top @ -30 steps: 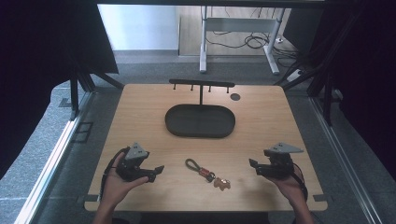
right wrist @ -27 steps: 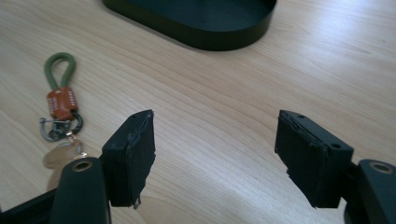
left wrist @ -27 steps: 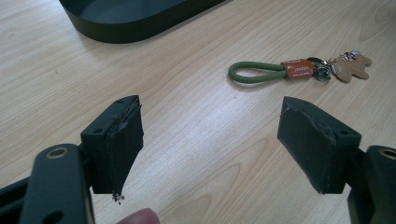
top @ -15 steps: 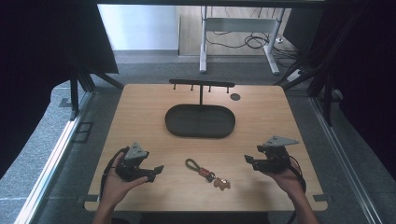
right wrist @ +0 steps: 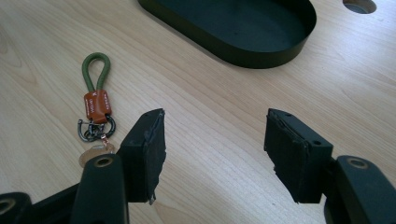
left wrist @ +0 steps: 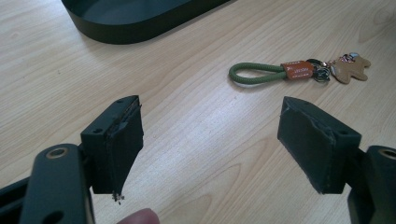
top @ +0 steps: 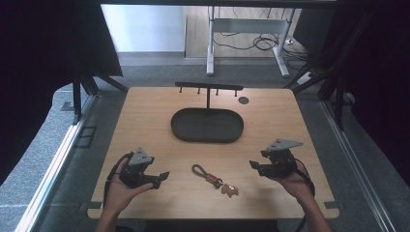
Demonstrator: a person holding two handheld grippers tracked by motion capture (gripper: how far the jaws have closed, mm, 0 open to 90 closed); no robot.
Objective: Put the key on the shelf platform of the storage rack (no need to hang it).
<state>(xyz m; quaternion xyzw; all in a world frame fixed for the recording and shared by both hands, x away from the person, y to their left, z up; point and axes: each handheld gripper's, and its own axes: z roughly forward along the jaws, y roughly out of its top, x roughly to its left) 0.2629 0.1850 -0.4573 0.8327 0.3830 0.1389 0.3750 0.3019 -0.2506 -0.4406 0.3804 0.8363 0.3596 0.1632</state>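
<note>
A keychain [top: 209,175] with a green cord loop, an orange tag, metal rings and a tan bear-shaped charm lies on the wooden table [top: 145,125] near the front edge. It lies beyond my left gripper [left wrist: 210,135], up and to the right, keychain [left wrist: 299,70]. My left gripper [top: 162,178] sits open at the front left with nothing between its jaws. My right gripper [top: 256,166] is open at the front right, a short way from the charm. From my right gripper [right wrist: 215,140] the keychain [right wrist: 96,105] lies at the left, its charm partly hidden behind the left jaw.
A black oval tray [top: 181,130] sits empty in the middle of the table, also seen as the tray [left wrist: 116,35] and the tray [right wrist: 261,56]. Behind it stands a black rack with pegs [top: 209,87]. A round hole [top: 243,100] marks the table's back right.
My right gripper has moved left and slightly forward, closer to the keychain. The left gripper and the keychain have stayed put.
</note>
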